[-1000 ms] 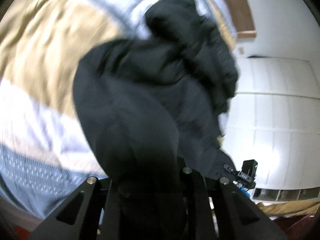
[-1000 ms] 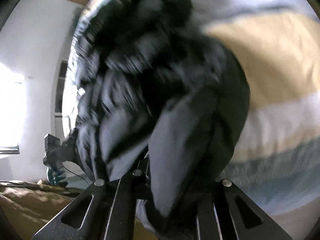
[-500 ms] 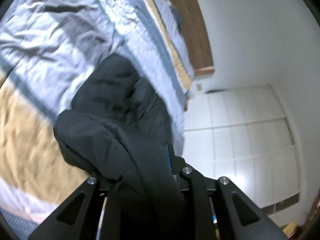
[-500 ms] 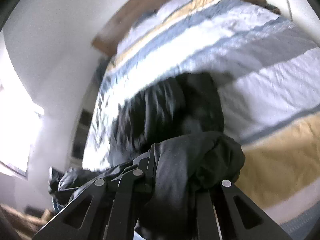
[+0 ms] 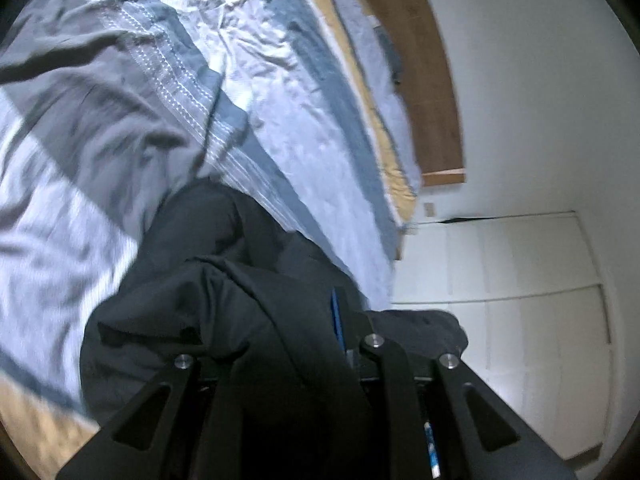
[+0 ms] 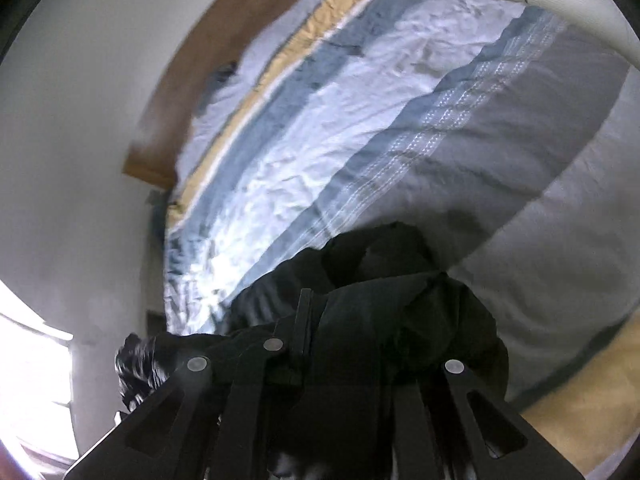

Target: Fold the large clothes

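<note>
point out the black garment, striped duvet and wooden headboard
black garment (image 5: 224,300): left wrist view, bunched fabric above the fingers
striped duvet (image 6: 520,128): right wrist view, grey band
wooden headboard (image 5: 416,60): left wrist view, brown panel

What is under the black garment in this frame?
The black garment is bunched over the striped bedspread, held by both tools. The bedding directly beneath it and the tool tips are covered.

A rumpled striped bedspread (image 5: 280,92) in grey, blue, white and mustard bands covers the bed. At its far end stands a wooden headboard (image 5: 424,60). White wardrobe doors (image 5: 520,280) stand right.
</note>
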`<state>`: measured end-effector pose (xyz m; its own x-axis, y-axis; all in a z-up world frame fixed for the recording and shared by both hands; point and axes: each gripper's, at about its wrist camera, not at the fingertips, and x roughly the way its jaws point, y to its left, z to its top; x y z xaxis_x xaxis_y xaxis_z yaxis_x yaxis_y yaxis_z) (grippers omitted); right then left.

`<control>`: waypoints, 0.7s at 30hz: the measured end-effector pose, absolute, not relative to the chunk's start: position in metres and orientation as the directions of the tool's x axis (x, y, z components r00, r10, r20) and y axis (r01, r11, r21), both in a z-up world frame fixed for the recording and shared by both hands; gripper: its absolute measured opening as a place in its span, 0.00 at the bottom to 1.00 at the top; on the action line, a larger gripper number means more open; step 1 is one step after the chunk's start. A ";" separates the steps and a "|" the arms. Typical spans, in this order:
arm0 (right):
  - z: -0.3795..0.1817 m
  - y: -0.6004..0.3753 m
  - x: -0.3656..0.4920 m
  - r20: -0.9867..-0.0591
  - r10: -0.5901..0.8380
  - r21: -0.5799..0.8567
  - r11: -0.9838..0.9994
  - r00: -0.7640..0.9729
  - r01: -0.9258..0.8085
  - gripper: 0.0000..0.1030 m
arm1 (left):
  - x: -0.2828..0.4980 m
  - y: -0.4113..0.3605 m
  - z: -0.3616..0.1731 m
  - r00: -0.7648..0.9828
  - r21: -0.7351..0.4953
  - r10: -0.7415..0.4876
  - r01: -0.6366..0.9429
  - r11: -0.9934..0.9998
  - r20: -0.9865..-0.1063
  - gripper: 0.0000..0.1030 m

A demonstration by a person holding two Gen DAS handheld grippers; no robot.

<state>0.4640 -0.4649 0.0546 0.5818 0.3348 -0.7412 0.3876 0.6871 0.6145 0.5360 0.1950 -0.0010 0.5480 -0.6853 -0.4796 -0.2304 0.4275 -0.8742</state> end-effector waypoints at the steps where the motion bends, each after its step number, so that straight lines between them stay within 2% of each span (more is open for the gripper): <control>1: 0.048 -0.465 0.480 -0.759 0.322 0.597 0.691 0.565 0.408 0.11 | 0.548 0.192 -0.009 0.542 -0.866 -0.680 -0.240 0.438 -0.494 0.14; 12: -0.027 -0.465 0.571 -0.875 0.259 0.454 0.732 0.409 0.508 0.12 | 0.648 0.152 -0.100 0.446 -0.789 -0.651 -0.324 0.522 -0.614 0.16; 19: -0.058 -0.462 0.582 -0.894 0.259 0.429 0.733 0.366 0.528 0.13 | 0.657 0.143 -0.116 0.423 -0.776 -0.651 -0.330 0.537 -0.630 0.16; 21: -0.056 -0.461 0.580 -0.892 0.254 0.431 0.730 0.374 0.531 0.17 | 0.655 0.146 -0.115 0.425 -0.783 -0.658 -0.335 0.525 -0.622 0.16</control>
